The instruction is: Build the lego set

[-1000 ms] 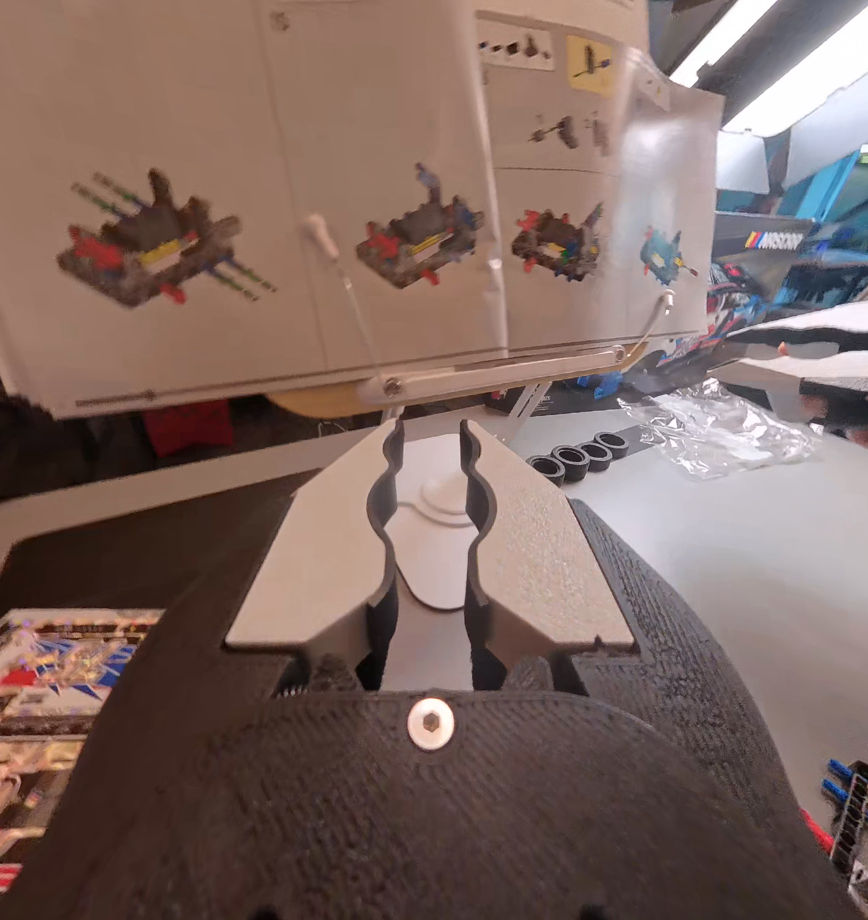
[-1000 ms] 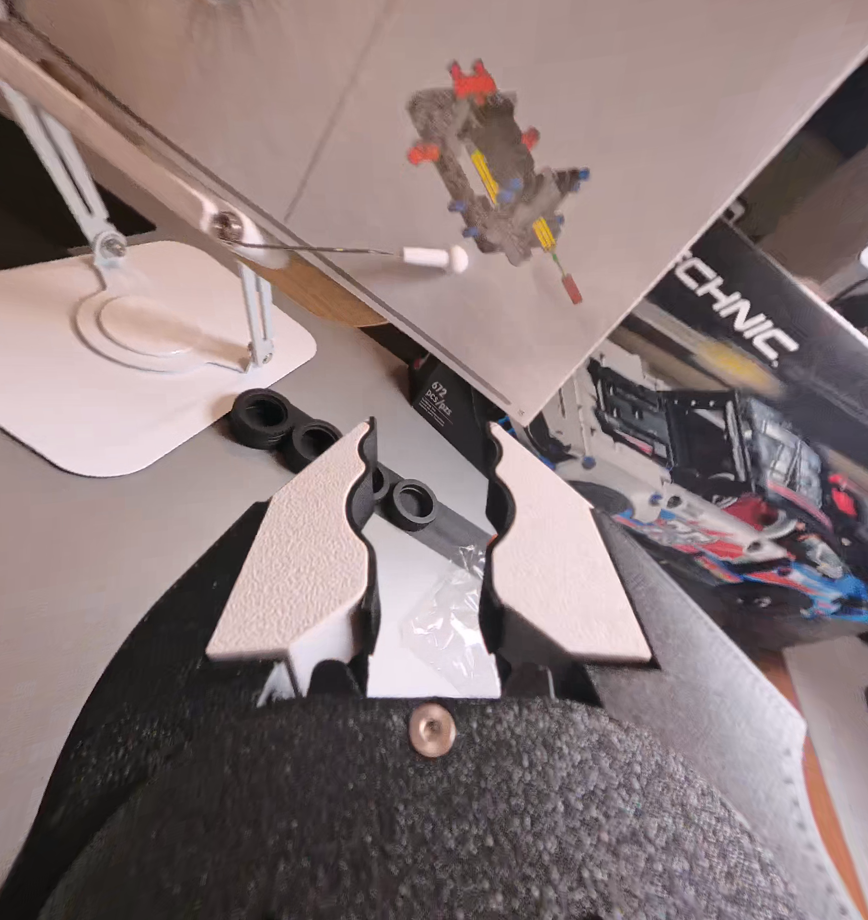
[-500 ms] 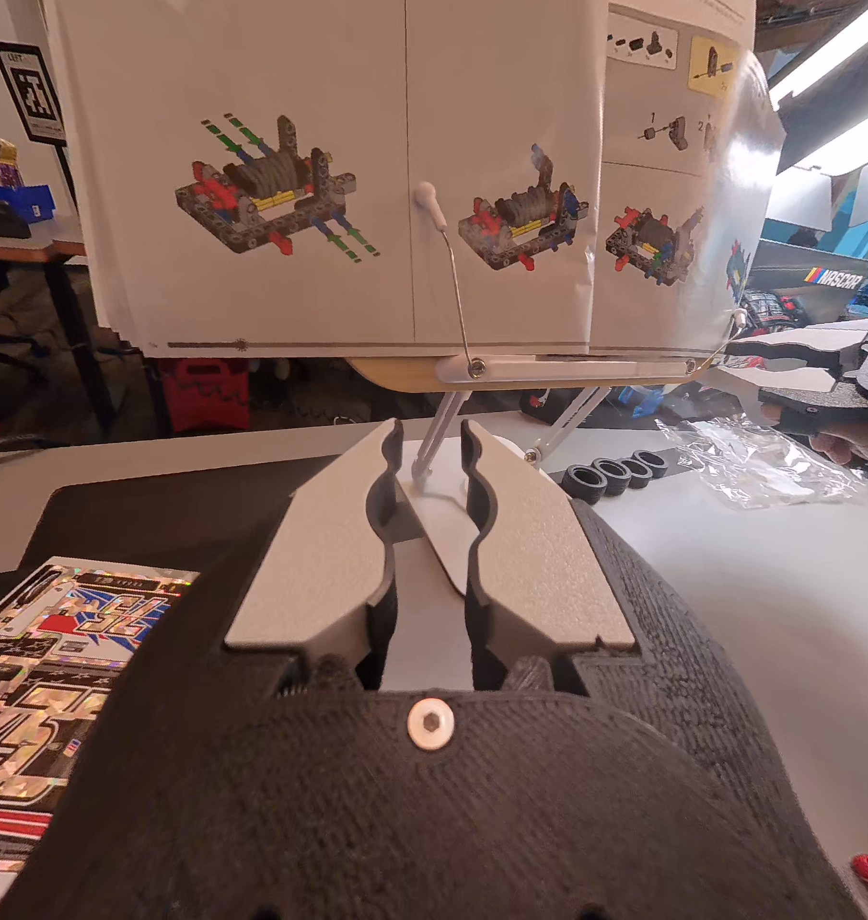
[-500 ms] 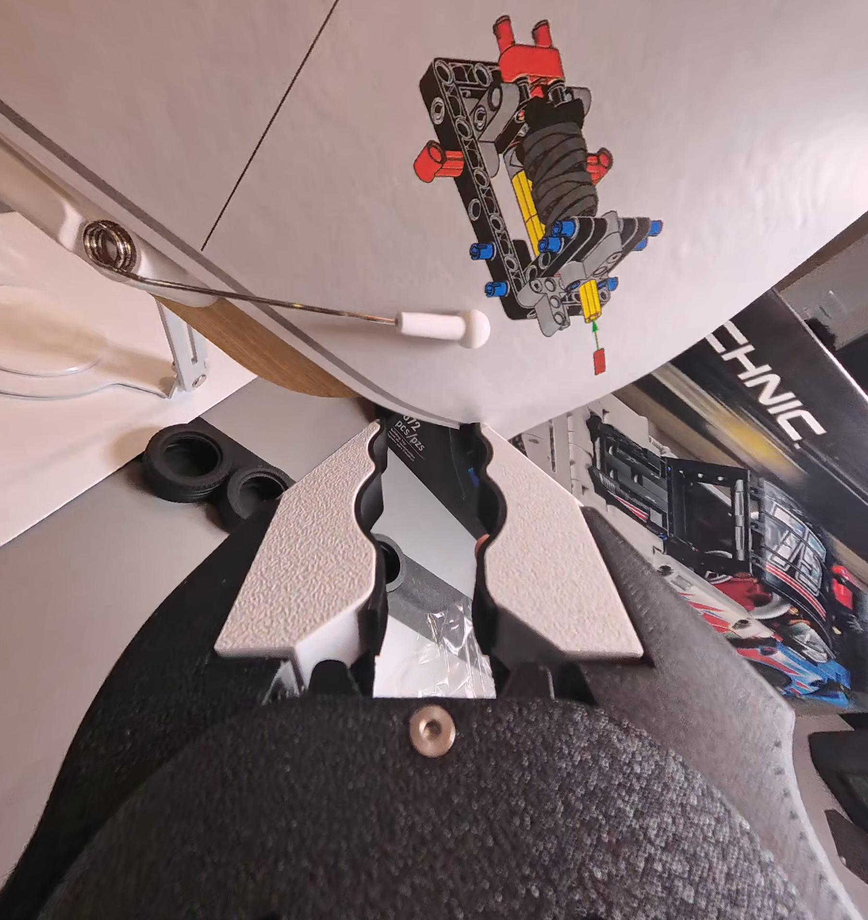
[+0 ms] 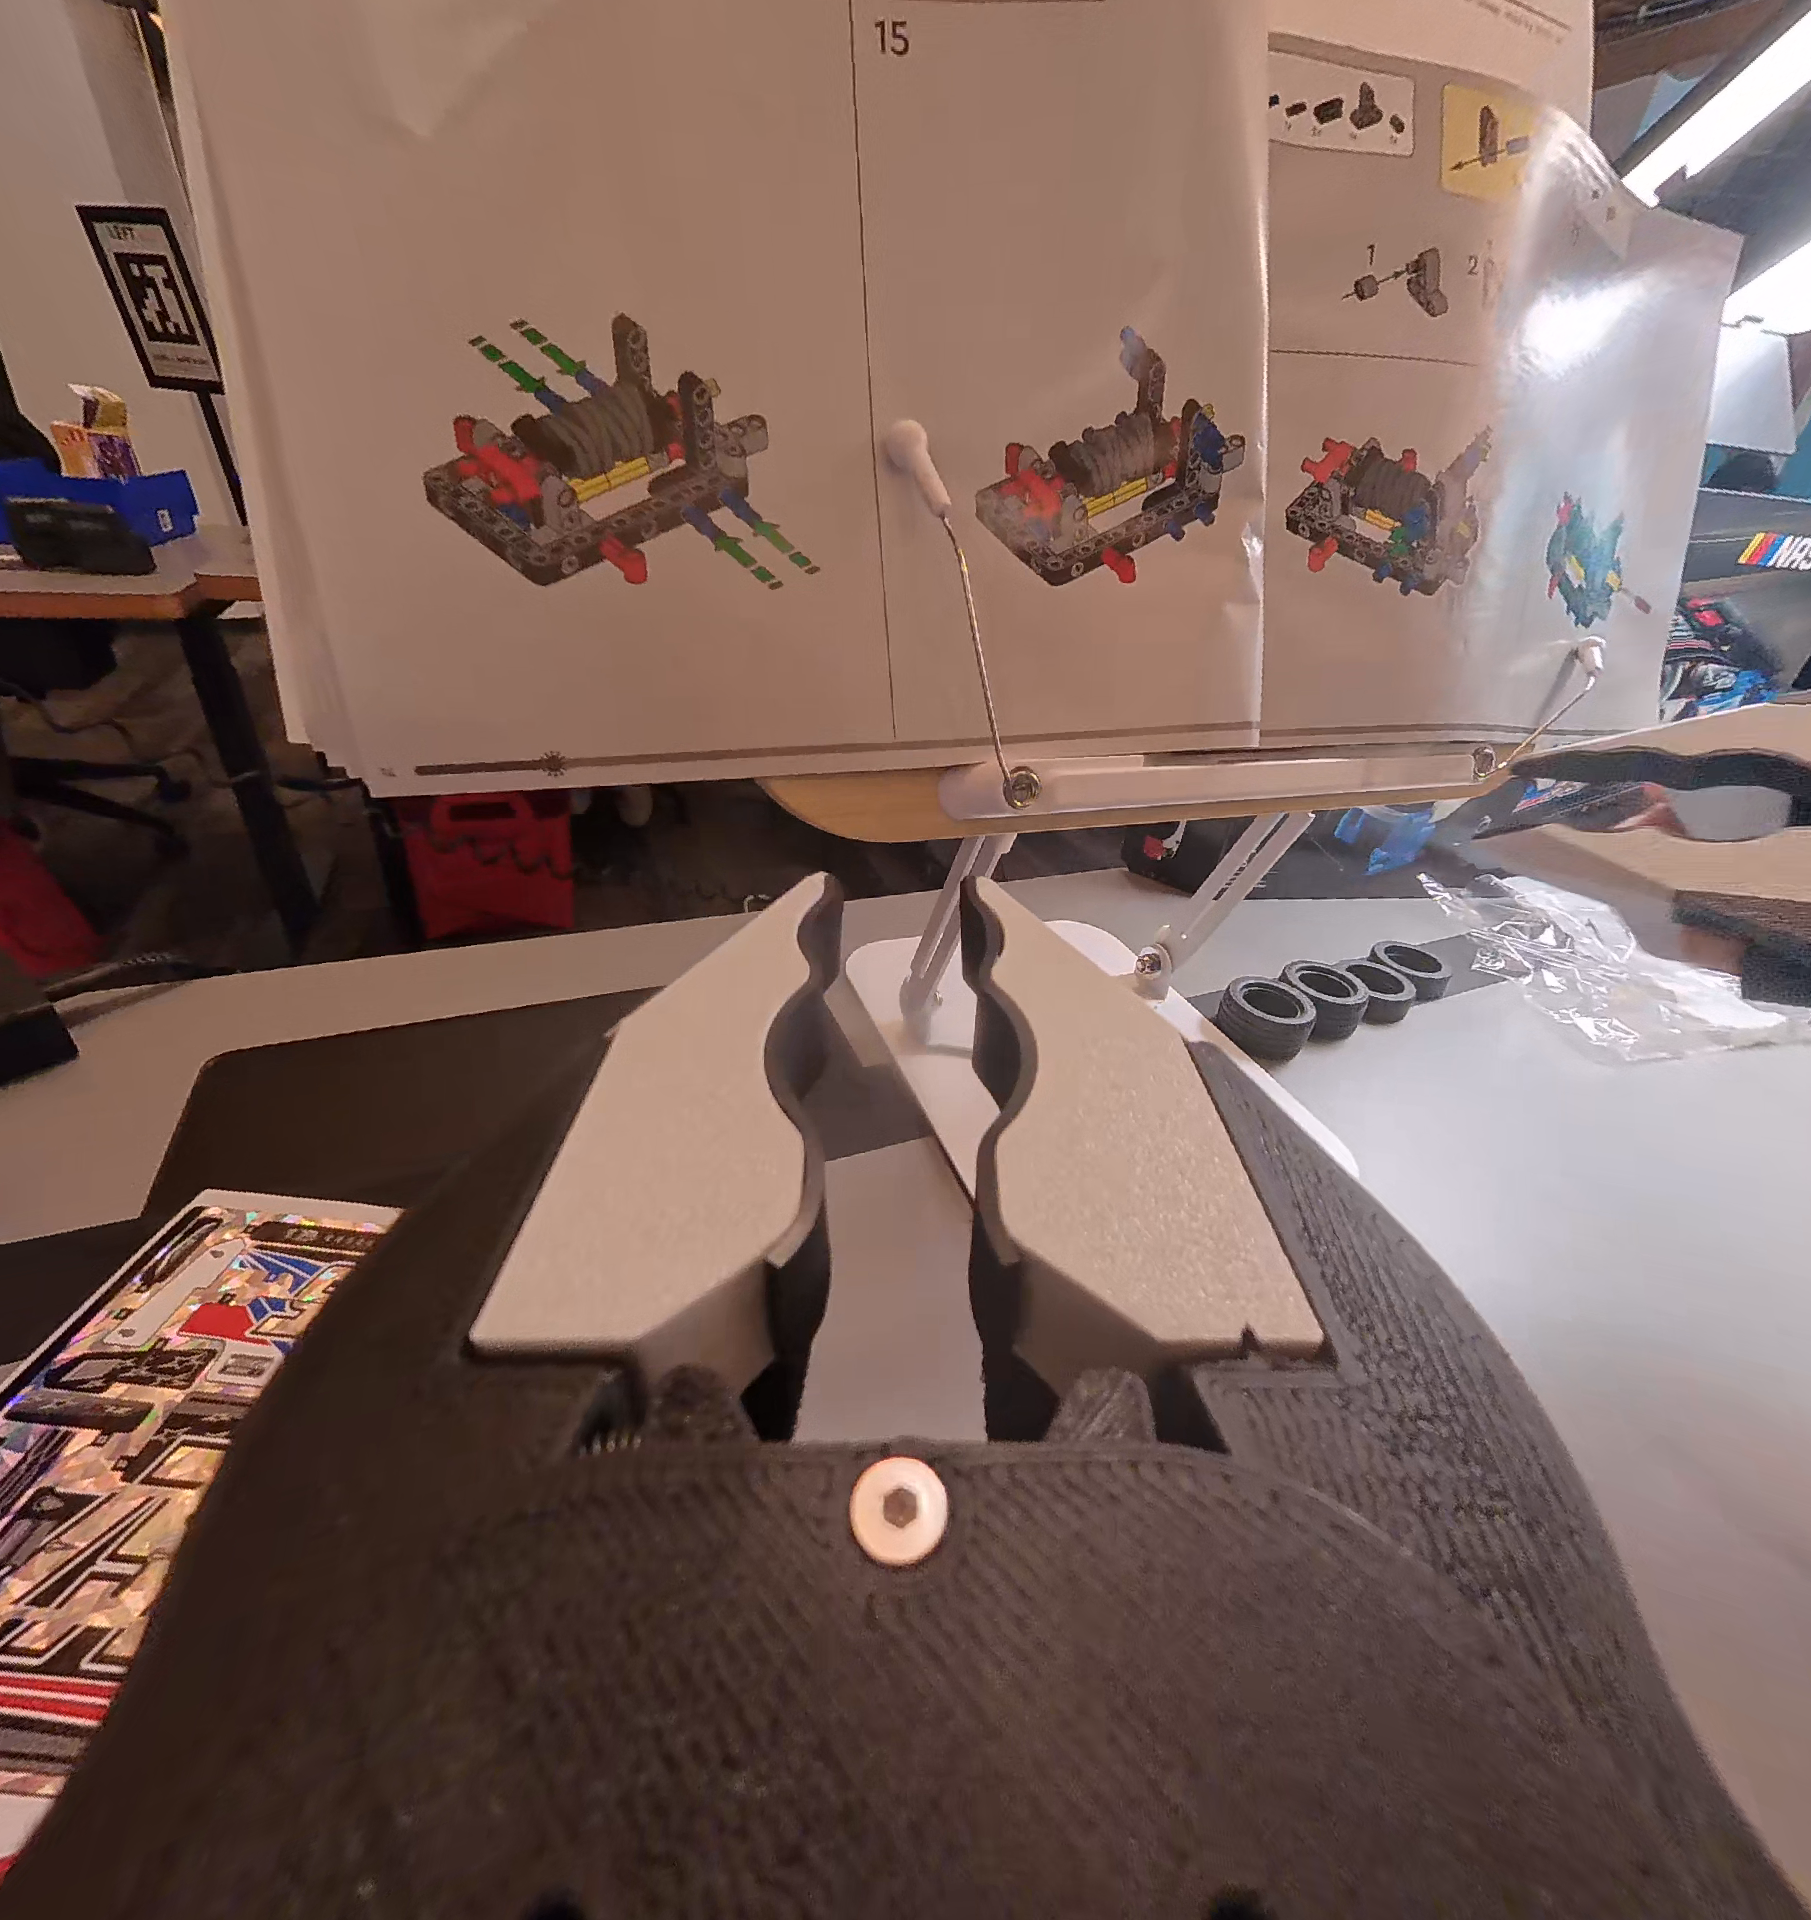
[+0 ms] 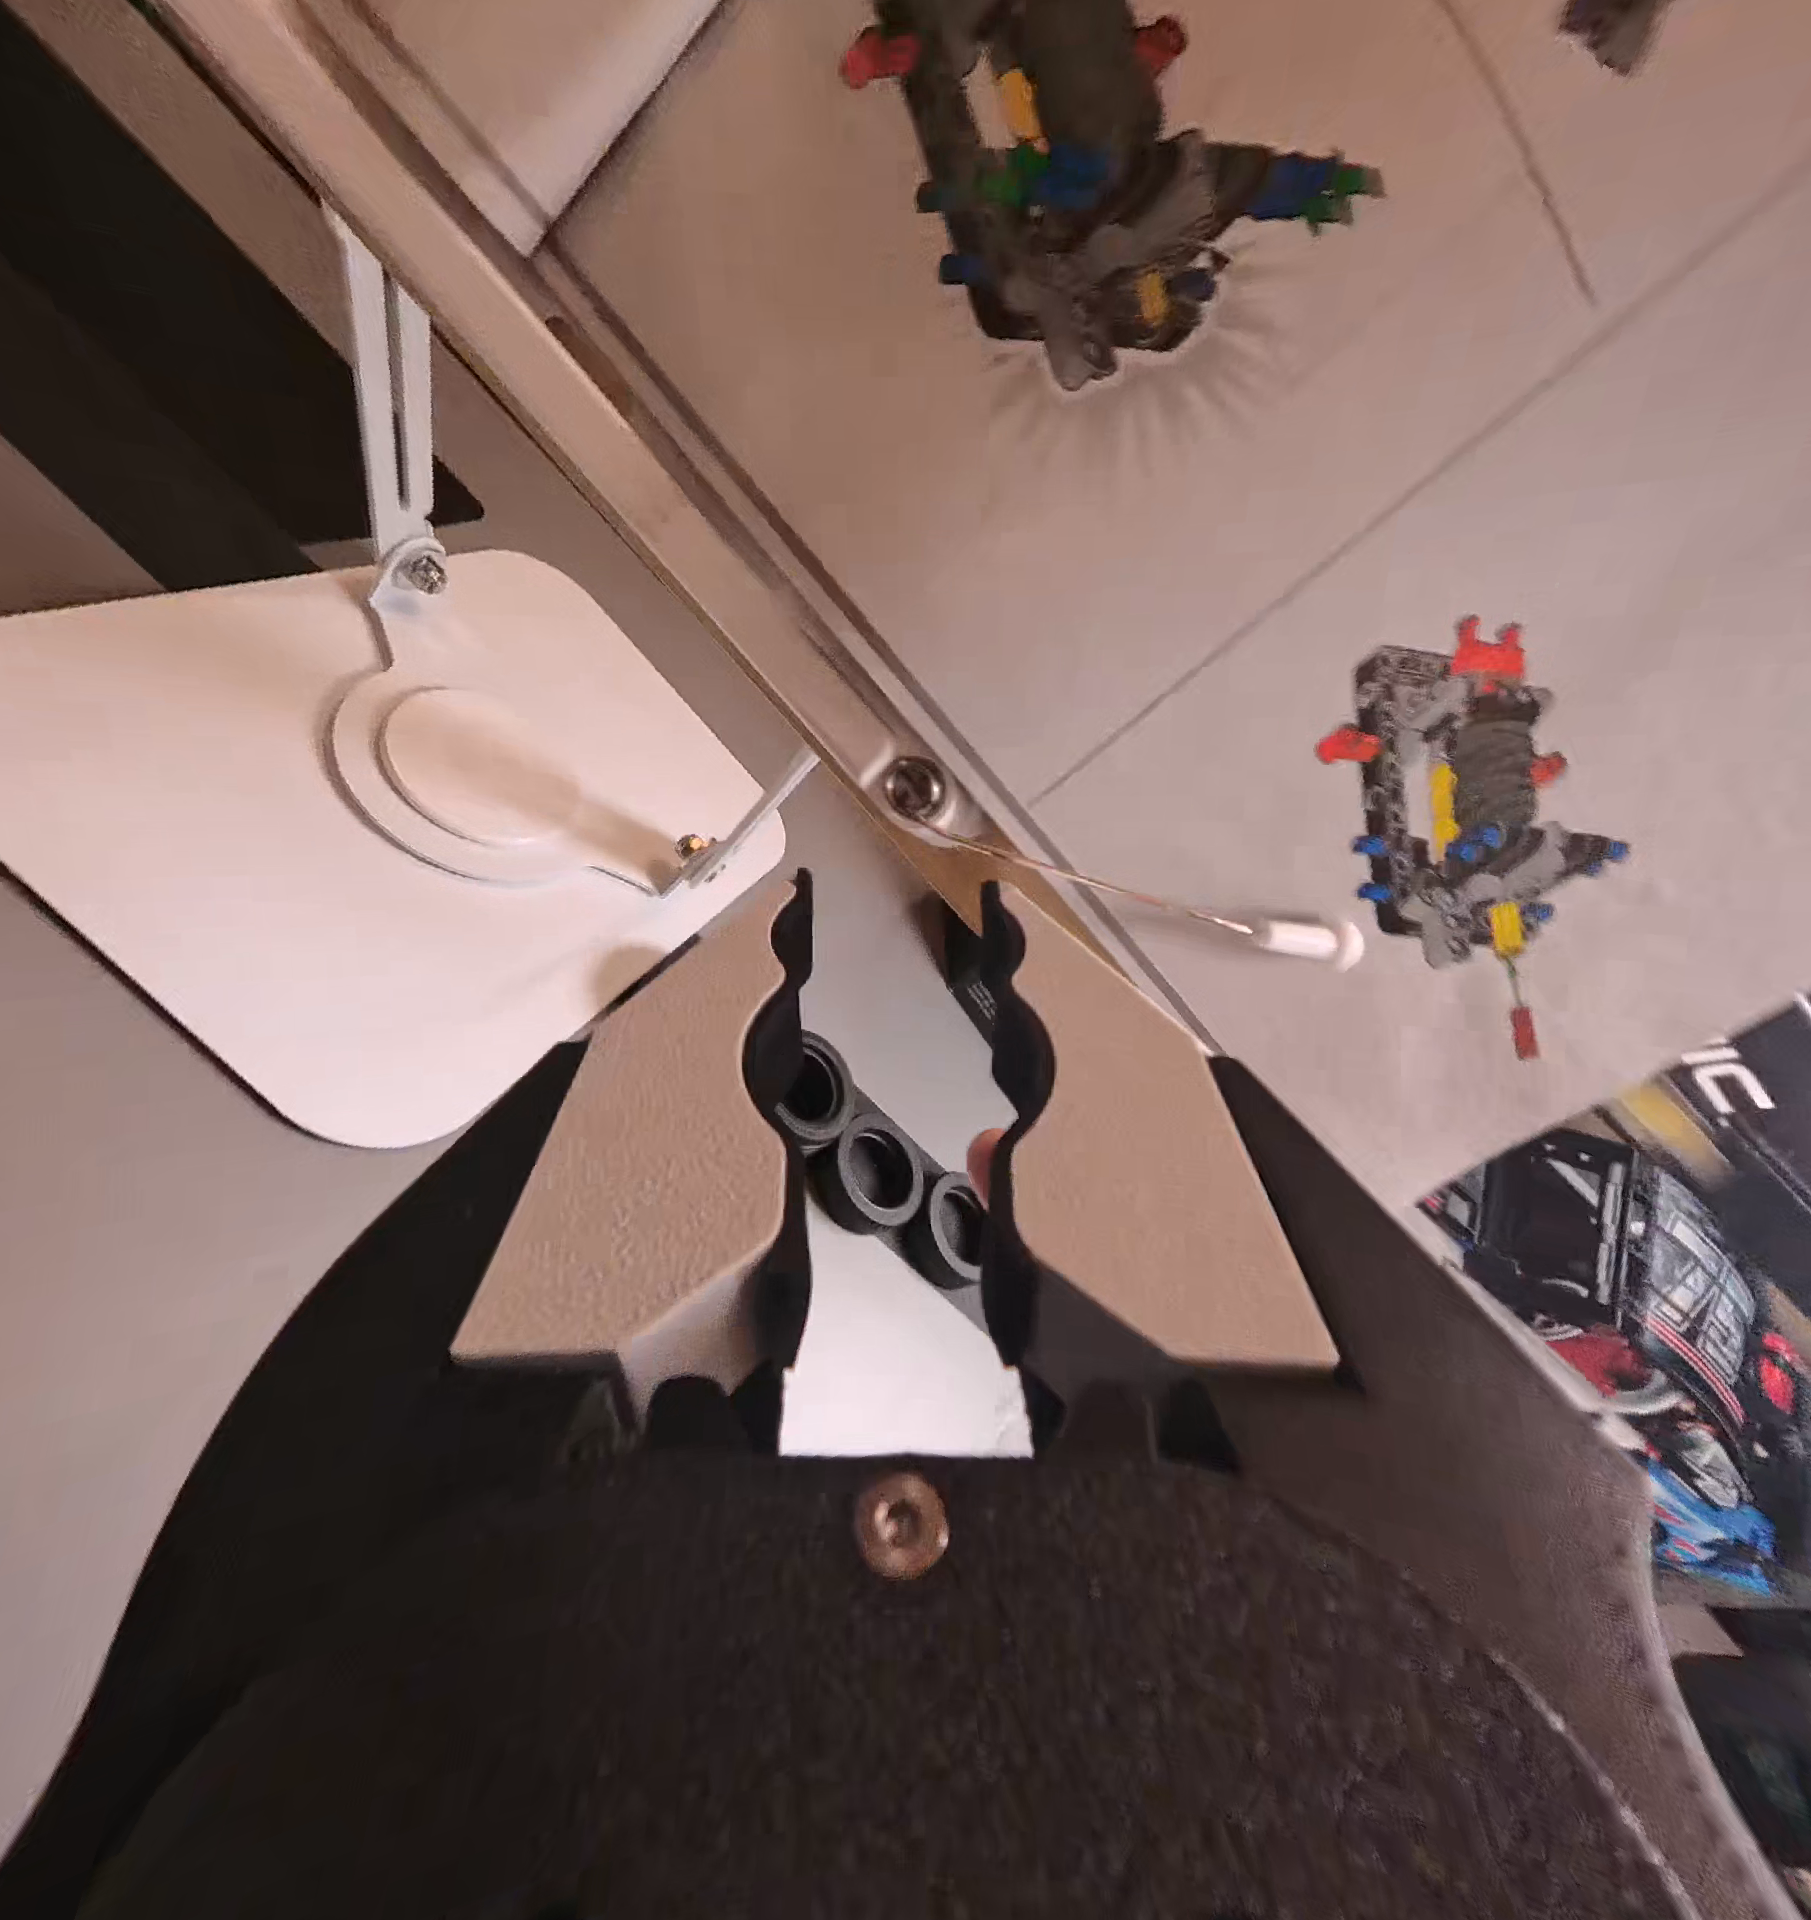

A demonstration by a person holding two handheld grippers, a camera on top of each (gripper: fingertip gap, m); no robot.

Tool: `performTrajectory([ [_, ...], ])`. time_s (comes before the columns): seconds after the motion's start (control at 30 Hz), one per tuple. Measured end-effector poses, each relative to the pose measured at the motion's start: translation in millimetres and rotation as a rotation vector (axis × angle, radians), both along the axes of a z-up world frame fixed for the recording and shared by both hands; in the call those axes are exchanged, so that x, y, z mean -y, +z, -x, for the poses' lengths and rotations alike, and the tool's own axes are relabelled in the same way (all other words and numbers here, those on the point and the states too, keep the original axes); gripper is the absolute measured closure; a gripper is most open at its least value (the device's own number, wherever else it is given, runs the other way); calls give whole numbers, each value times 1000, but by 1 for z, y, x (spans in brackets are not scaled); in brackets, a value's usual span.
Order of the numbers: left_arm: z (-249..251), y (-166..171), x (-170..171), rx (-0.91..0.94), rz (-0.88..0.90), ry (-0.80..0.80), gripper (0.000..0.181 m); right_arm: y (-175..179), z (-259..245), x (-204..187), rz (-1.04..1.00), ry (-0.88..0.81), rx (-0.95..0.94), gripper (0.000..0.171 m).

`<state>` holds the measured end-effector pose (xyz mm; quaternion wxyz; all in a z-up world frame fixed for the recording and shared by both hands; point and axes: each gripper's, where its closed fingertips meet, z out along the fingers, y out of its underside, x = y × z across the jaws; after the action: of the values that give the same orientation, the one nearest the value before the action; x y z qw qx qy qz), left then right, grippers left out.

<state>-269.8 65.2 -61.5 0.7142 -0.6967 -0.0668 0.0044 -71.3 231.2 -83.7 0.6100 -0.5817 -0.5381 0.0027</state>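
The open instruction booklet [image 5: 1067,416] stands on a white book stand [image 5: 1192,779], held by two wire page clips [image 5: 922,468]. My left gripper [image 5: 896,904] is open and empty above the black mat [image 5: 361,1122], pointing at the stand's legs. My right gripper [image 6: 896,894] is open and empty, its tips just under the stand's ledge [image 6: 735,665] near the right clip [image 6: 1306,940]. It also shows in the left wrist view [image 5: 1711,779] at the ledge's right end. A row of black tyres [image 6: 870,1153] lies between its fingers, farther off on the table.
The tyres [image 5: 1327,992] sit right of the stand's white base [image 6: 257,831]. A crumpled clear bag [image 5: 1628,966] lies beyond them. A shiny sticker sheet [image 5: 101,1455] lies at the near left. The set's box [image 6: 1659,1299] stands at the right. Tip to tip, the grippers are about 25 cm apart.
My right gripper has moved up and left to the stand's ledge, and its jaws have narrowed a little. My left gripper has drawn back and levelled, still open.
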Motion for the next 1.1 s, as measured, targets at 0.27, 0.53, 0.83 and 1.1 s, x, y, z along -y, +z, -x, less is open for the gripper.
performTrajectory([
  [0.27, 3, 5, 1, -9, -21, 4, 161, -1, 9, -20, -11, -21, 4, 162],
  [0.53, 2, 5, 1, -11, -22, 1, 161, 0, 5, -37, 5, -50, -12, 151],
  [0.83, 8, 4, 3, -29, -16, 16, 161, -4, 1, -28, 40, 14, 3, 133],
  [1.1, 6, 12, 9, -101, -56, 19, 158, 18, -50, 103, 305, 317, -381, 127],
])
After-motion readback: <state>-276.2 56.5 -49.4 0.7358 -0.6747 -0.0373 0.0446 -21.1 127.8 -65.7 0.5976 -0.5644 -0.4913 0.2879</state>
